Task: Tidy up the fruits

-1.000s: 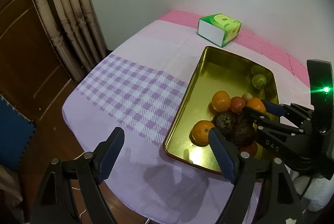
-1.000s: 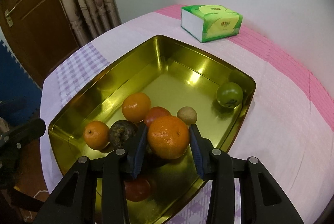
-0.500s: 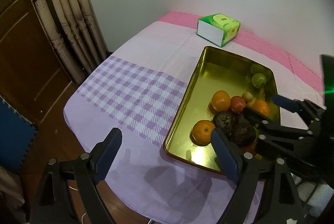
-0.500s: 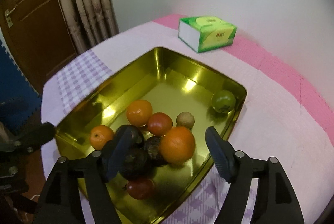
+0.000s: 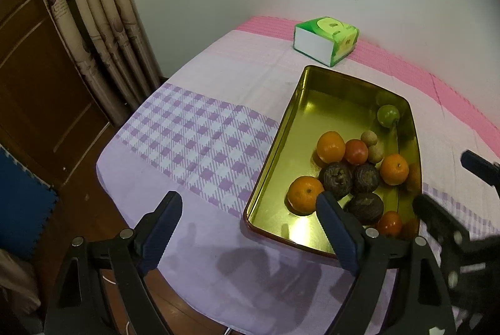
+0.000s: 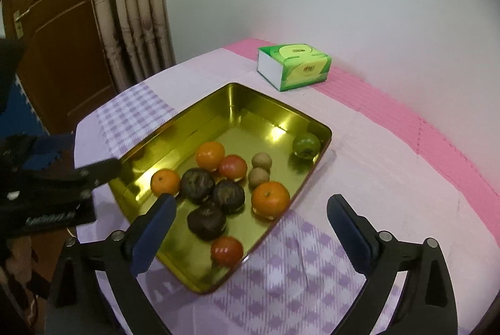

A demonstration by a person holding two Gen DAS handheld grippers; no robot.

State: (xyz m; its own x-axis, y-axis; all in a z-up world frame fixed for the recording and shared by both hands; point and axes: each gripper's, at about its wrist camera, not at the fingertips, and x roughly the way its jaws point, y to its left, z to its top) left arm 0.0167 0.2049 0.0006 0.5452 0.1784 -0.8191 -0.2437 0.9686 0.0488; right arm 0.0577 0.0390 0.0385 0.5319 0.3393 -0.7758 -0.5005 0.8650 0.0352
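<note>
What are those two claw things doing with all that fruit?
A person holds a claw in each hand and is sorting fruit in a gold tray on the table. The right claw is opening above the tray with nothing between its fingers; an orange sits in the tray just ahead of it, beside dark passion fruits, tomatoes and a green fruit. The left claw hovers open and empty at the tray's near corner.

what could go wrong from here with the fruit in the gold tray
The round orange mandarin sits loose by the shiny gold metal tray's right rim, apart from the opening right tool, so it may roll. The three dark wrinkled fruits are packed together; picking one could nudge the red tomato.
</note>
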